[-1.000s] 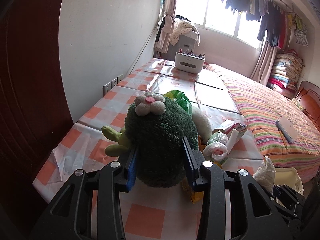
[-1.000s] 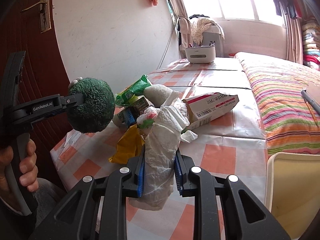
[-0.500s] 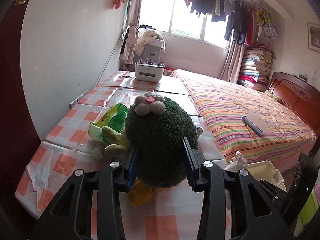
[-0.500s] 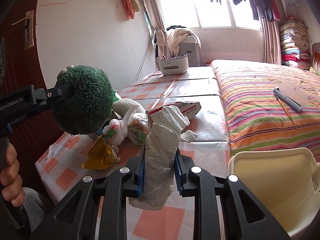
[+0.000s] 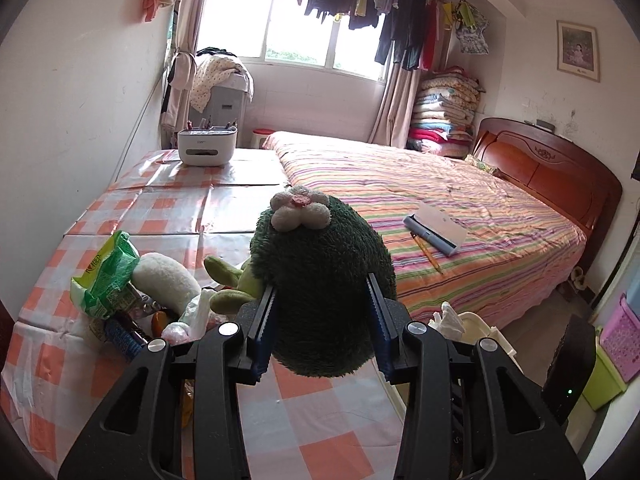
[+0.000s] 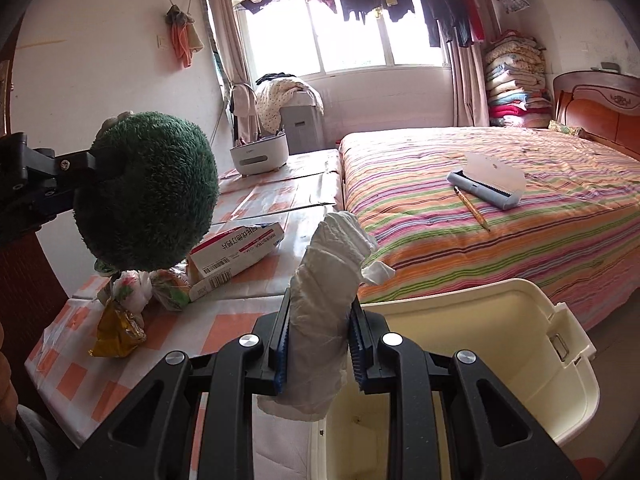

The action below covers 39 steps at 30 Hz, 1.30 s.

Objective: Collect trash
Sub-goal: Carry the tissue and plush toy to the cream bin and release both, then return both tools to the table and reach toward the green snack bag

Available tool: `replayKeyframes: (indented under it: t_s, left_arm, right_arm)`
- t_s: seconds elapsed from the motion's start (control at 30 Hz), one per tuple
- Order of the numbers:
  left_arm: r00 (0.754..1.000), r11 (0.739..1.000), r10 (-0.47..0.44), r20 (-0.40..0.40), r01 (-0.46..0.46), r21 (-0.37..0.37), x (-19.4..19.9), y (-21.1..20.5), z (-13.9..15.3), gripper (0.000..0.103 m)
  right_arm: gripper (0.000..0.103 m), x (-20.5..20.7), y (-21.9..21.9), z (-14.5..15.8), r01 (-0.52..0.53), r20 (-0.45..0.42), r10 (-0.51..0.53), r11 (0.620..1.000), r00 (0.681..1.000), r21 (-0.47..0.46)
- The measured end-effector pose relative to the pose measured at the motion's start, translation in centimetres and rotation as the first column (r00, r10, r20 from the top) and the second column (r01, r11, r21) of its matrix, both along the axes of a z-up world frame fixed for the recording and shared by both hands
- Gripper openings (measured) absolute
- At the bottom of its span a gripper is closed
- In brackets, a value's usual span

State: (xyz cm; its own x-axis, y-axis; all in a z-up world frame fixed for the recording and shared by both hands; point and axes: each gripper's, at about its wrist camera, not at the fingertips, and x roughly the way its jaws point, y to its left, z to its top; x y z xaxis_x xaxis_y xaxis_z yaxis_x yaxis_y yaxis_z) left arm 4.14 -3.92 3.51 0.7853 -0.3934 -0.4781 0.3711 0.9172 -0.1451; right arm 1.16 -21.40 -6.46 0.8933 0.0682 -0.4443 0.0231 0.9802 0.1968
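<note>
My left gripper (image 5: 322, 320) is shut on a round dark green plush toy (image 5: 320, 288) with a pale flower on top, held in the air above the checked table (image 5: 168, 204). In the right wrist view the same plush toy (image 6: 148, 192) hangs at the left. My right gripper (image 6: 320, 340) is shut on a crumpled white tissue wad (image 6: 324, 280), held over the near rim of a cream plastic bin (image 6: 480, 344). On the table lie a red and white box (image 6: 236, 252), a gold wrapper (image 6: 116, 332), a green snack bag (image 5: 106, 276) and small knotted bags (image 6: 132, 288).
A striped bed (image 5: 440, 216) runs along the table's right side, with a grey lint roller (image 5: 434, 232) and a pencil on it. A white organiser box (image 5: 206, 146) stands at the table's far end. Green and pink baskets (image 5: 616, 344) sit on the floor at the right.
Both grippers have swung to the right with their loads. The bin now fills the lower right of the right wrist view, and the tissue has come over its rim.
</note>
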Motion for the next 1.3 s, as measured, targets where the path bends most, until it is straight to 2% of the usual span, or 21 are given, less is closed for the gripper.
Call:
replayKeyframes:
  t_s: [0.17, 0.3, 0.53, 0.57, 0.63, 0.67, 0.7, 0.8, 0.9, 1.03, 1.17, 1.23, 1.27, 1.3]
  left_arm:
    - [0.996, 0.996, -0.087, -0.025, 0.087, -0.006, -0.4, -2.7, -0.6, 0.04]
    - [0.989, 0.99, -0.139, -0.042, 0.139, -0.004, -1.0, -4.3, -1.5, 0.04]
    - [0.971, 0.975, -0.223, -0.083, 0.223, -0.006, -1.7, -6.4, -2.6, 0.04]
    - [0.97, 0.974, -0.228, -0.087, 0.228, -0.006, -1.8, -6.6, -2.7, 0.04]
    - [0.967, 0.972, -0.235, -0.094, 0.236, -0.007, -1.8, -6.8, -3.1, 0.04]
    - [0.967, 0.972, -0.236, -0.097, 0.237, -0.008, -1.7, -6.9, -3.2, 0.04]
    - [0.966, 0.971, -0.237, -0.101, 0.238, -0.008, -1.6, -7.0, -3.2, 0.04]
    - [0.964, 0.971, -0.24, -0.112, 0.241, -0.005, -1.3, -7.3, -3.6, 0.04]
    - [0.958, 0.967, -0.252, -0.133, 0.254, -0.003, -0.9, -7.7, -4.1, 0.04]
    - [0.937, 0.953, -0.299, -0.178, 0.303, -0.007, -0.8, -9.1, -5.0, 0.043]
    - [0.927, 0.946, -0.323, -0.193, 0.325, -0.022, -1.0, -10.0, -5.4, 0.046]
    - [0.928, 0.944, -0.324, -0.181, 0.329, -0.004, -1.3, -10.3, -5.2, 0.063]
    - [0.936, 0.949, -0.311, -0.163, 0.316, 0.0, -1.5, -10.2, -5.0, 0.077]
    - [0.946, 0.956, -0.292, -0.14, 0.295, 0.001, -1.7, -10.0, -4.7, 0.083]
  right_arm:
    - [0.026, -0.8, -2.9, -0.3, 0.105, 0.008, -0.105, 0.994, 0.994, 0.02]
    - [0.026, -1.4, -5.2, -1.0, 0.177, -0.019, -0.176, 0.983, 0.984, 0.046]
    - [0.027, -2.4, -6.9, -1.6, 0.236, -0.031, -0.235, 0.969, 0.972, 0.074]
    - [0.032, -2.4, -7.0, -1.6, 0.25, -0.034, -0.248, 0.966, 0.968, 0.073]
    - [0.052, -2.4, -7.3, -1.6, 0.267, -0.039, -0.264, 0.96, 0.964, 0.08]
    - [0.071, -2.6, -7.5, -1.6, 0.276, -0.033, -0.274, 0.957, 0.961, 0.091]
    - [0.077, -2.9, -7.7, -1.5, 0.282, -0.018, -0.281, 0.954, 0.959, 0.101]
    - [0.082, -3.5, -8.5, -1.1, 0.298, 0.007, -0.302, 0.946, 0.953, 0.125]
    - [0.091, -4.1, -10.0, -0.9, 0.31, 0.032, -0.325, 0.922, 0.945, 0.23]
    - [0.092, -5.2, -11.3, -0.4, 0.369, 0.06, -0.404, 0.879, 0.913, 0.302]
    - [0.093, -6.9, -12.2, 0.0, 0.376, 0.167, -0.46, 0.848, 0.872, 0.373]
    - [0.093, -7.5, -12.7, 0.0, 0.383, 0.191, -0.487, 0.829, 0.852, 0.407]
    - [0.093, -7.7, -12.9, -0.1, 0.379, 0.202, -0.494, 0.822, 0.846, 0.424]
    - [0.093, -7.7, -13.1, -0.2, 0.371, 0.208, -0.495, 0.818, 0.844, 0.439]
